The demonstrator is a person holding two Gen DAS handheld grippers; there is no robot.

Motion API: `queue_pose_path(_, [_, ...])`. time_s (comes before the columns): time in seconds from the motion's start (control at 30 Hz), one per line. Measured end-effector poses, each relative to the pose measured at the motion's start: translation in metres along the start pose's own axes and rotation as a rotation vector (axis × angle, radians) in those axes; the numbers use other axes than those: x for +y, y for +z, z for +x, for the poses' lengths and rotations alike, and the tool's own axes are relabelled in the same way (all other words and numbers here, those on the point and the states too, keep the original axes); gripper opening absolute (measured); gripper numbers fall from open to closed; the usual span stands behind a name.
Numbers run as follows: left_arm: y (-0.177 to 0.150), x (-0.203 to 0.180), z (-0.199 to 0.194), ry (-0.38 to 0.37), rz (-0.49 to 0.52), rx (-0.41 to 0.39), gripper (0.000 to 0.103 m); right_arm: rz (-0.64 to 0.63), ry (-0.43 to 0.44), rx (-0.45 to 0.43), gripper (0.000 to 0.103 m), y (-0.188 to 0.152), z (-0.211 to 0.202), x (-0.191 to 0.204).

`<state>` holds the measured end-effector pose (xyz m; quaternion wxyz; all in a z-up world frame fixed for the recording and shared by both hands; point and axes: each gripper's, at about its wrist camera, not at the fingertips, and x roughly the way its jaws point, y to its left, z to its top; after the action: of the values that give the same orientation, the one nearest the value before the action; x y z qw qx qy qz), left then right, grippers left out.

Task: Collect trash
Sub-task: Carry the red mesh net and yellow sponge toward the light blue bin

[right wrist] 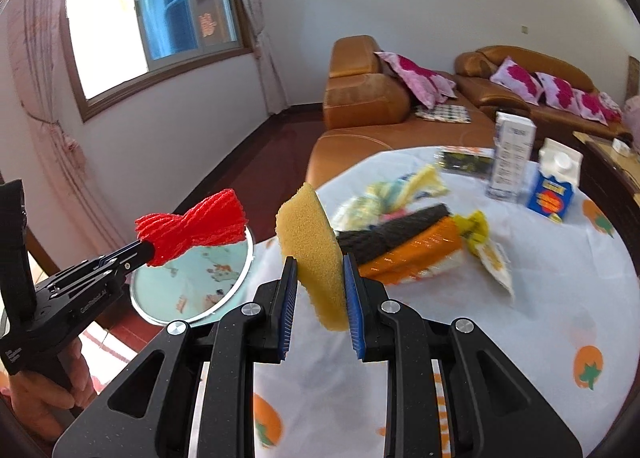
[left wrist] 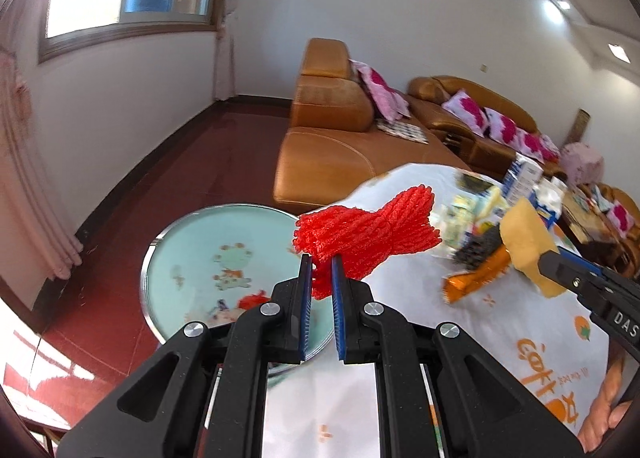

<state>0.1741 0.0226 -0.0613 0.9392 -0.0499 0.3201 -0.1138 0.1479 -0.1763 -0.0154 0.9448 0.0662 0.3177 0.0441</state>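
Left gripper [left wrist: 321, 272] clamps red foam net [left wrist: 366, 236] above the round tray [left wrist: 188, 258]; right gripper [right wrist: 320, 278] pinches yellow sponge [right wrist: 314, 242] over the table [right wrist: 540, 298]. Wrappers [right wrist: 408, 246], somewhat blurred, lie behind.

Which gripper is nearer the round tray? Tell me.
Left. The left gripper, shut on red mesh, hangs at the tray's edge; the right gripper, shut on the sponge, is over the table beside it.
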Motion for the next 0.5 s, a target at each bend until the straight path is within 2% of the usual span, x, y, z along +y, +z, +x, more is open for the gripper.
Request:
queue_pose_path(0.3, [0.003, 0.047, 0.005, 0.083, -0.084, -0.002, 0.009, -0.063, 0.054, 0.013, 0.024, 0.007, 0.023, 0.046])
queue_pose_path(0.5, [0.002, 0.072, 0.009, 0.157, -0.127, 0.0, 0.009, -0.08, 0.069, 0.04, 0.024, 0.01, 0.045, 0.063])
